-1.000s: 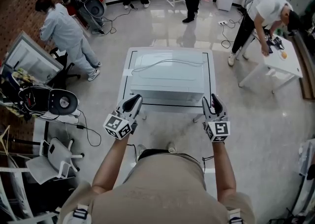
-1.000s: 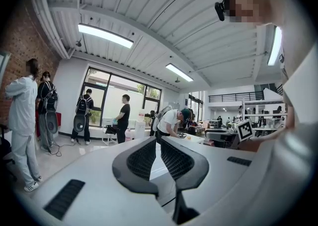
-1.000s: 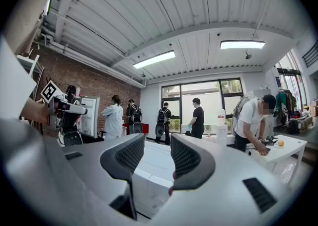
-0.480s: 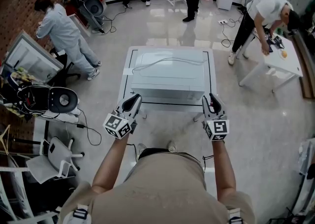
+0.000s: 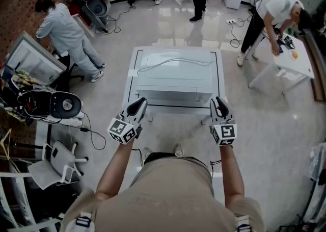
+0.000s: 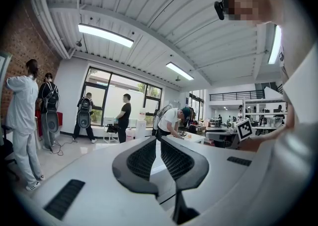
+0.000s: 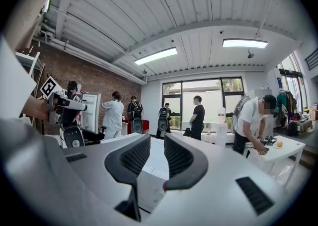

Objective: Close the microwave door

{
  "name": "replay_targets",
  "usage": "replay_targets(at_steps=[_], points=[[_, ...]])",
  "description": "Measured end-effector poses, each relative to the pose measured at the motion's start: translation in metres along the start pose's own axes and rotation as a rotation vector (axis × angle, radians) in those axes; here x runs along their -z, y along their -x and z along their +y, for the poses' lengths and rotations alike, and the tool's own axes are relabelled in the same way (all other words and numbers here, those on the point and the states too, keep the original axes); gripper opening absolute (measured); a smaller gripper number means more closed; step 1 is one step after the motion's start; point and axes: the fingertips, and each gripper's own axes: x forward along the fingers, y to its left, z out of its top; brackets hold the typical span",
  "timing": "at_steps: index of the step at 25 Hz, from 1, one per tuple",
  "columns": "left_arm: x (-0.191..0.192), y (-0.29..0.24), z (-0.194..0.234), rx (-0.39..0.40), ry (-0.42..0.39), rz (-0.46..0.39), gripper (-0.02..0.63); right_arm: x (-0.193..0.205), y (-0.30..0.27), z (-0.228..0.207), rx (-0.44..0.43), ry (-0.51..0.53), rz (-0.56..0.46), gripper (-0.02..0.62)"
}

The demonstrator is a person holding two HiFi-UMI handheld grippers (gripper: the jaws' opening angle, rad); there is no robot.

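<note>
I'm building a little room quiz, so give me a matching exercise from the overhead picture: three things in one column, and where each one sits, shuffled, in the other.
Things
A. boxy white microwave oven
B. small round orange object
C. white swivel office chair

Places
1. on the floor at lower left
2. on the white table outlined in black tape, centre of the picture
3. on the white side table at far right

Pairs: A-2, B-3, C-1

White boxy microwave [image 5: 175, 75], upright, centred on white table [image 5: 133, 75]; door [image 5: 173, 97] flush shut.
</note>
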Motion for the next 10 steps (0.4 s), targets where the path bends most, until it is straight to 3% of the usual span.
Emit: replay_targets(at_steps=[10], points=[[0.007,-0.001,0.000,0.001,0.007,0.015,0.015,0.012,-0.001,0.002,-0.011,0.017,0.034,0.084]])
